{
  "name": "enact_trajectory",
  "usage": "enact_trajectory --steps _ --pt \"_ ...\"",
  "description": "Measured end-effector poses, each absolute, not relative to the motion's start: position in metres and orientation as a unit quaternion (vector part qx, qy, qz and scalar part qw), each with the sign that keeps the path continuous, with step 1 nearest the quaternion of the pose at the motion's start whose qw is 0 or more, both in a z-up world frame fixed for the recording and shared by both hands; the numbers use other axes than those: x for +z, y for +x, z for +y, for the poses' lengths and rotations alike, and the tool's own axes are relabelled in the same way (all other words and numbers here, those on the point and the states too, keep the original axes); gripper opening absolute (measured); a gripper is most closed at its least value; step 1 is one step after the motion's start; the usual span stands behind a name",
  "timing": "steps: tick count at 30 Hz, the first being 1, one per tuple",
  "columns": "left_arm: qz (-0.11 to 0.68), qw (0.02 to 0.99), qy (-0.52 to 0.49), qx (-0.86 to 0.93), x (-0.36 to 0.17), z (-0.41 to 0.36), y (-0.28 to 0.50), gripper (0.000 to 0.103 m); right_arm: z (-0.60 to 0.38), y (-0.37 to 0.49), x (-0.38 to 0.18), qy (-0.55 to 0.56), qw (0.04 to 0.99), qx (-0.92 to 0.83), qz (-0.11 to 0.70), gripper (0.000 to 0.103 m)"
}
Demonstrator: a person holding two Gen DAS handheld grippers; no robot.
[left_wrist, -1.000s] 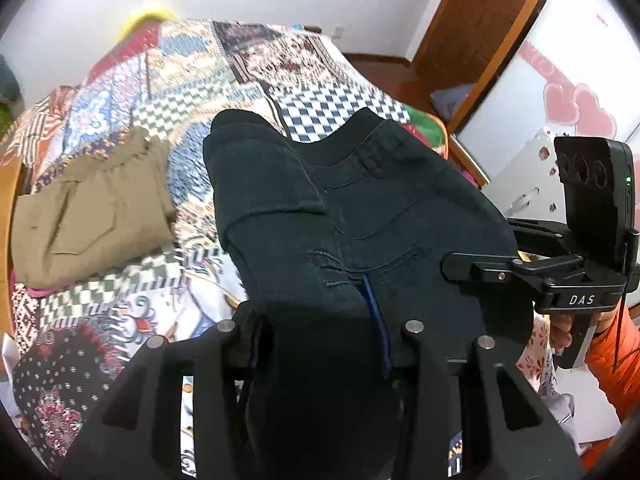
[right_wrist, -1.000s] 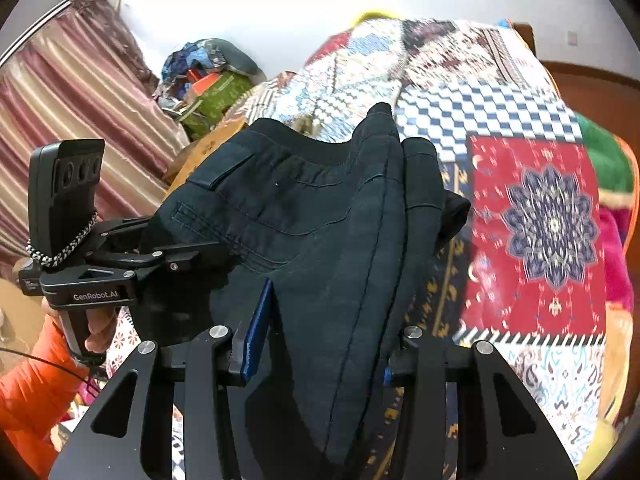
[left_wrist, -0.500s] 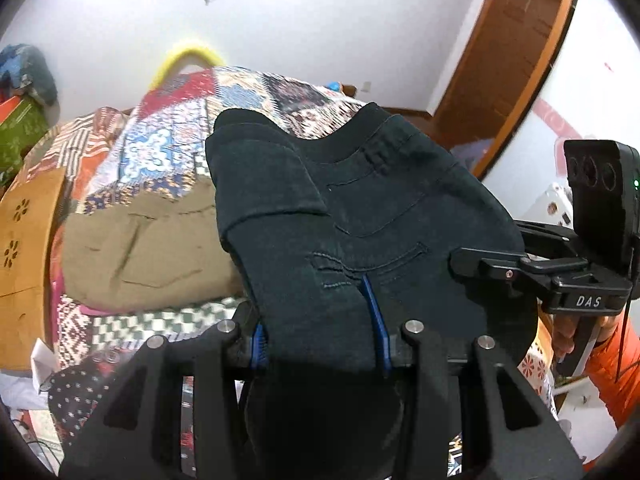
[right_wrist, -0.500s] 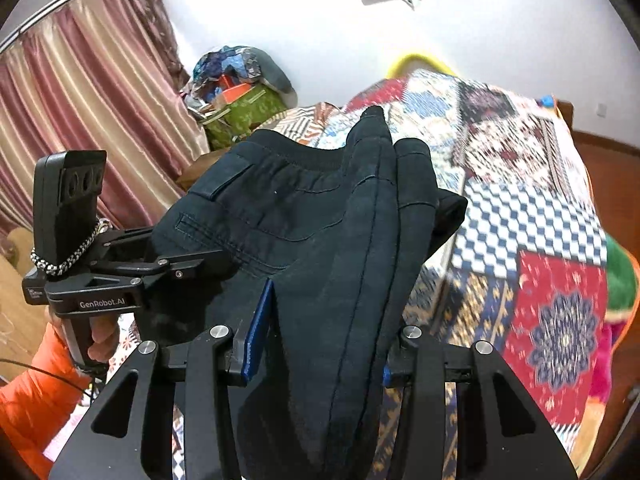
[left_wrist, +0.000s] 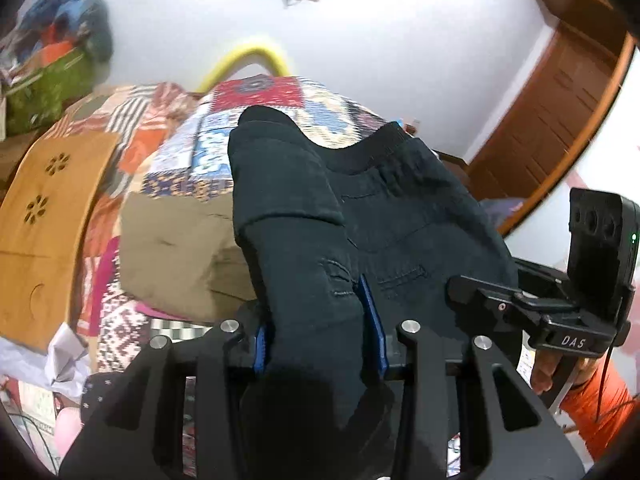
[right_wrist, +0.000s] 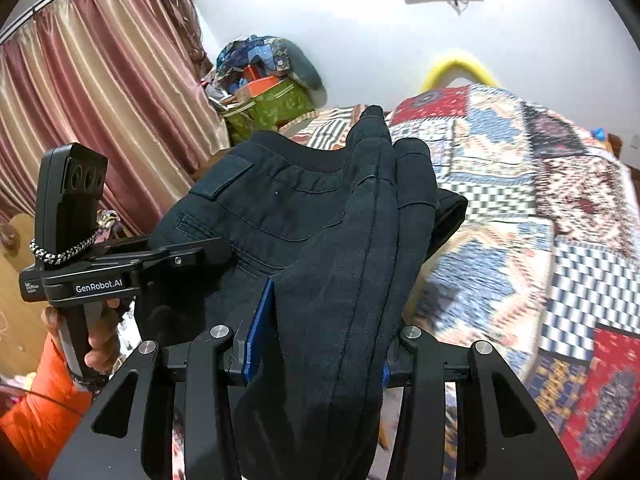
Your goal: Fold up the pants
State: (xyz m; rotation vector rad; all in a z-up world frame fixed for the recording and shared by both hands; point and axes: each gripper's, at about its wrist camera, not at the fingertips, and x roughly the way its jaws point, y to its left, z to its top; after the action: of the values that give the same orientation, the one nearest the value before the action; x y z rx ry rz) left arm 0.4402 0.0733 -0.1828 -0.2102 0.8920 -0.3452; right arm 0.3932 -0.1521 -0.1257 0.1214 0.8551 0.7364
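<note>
black pants [left_wrist: 392, 216] soft, floppy, folded thick | left claw [left_wrist: 318, 328] pinching 1 bundled end | right claw [right_wrist: 320, 336] pinching the other | above bed [right_wrist: 520, 184]

I see the dark pants [left_wrist: 400, 216] folded into a thick bundle, lifted clear of the bed with the waistband end toward twelve o'clock in both wrist views. A back pocket seam and belt loop show on the upper face (stitching faintly lighter), and the folded legs [right_wrist: 360, 240] bunch in stacked layers.
</note>
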Motion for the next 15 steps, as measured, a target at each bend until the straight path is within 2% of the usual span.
enact_trajectory --steps 15 --pt "0.433 0.879 -0.162 -0.118 -0.237 0.155 0.537 0.037 -0.084 0.456 -0.158 0.036 0.851 0.336 0.401 0.038"
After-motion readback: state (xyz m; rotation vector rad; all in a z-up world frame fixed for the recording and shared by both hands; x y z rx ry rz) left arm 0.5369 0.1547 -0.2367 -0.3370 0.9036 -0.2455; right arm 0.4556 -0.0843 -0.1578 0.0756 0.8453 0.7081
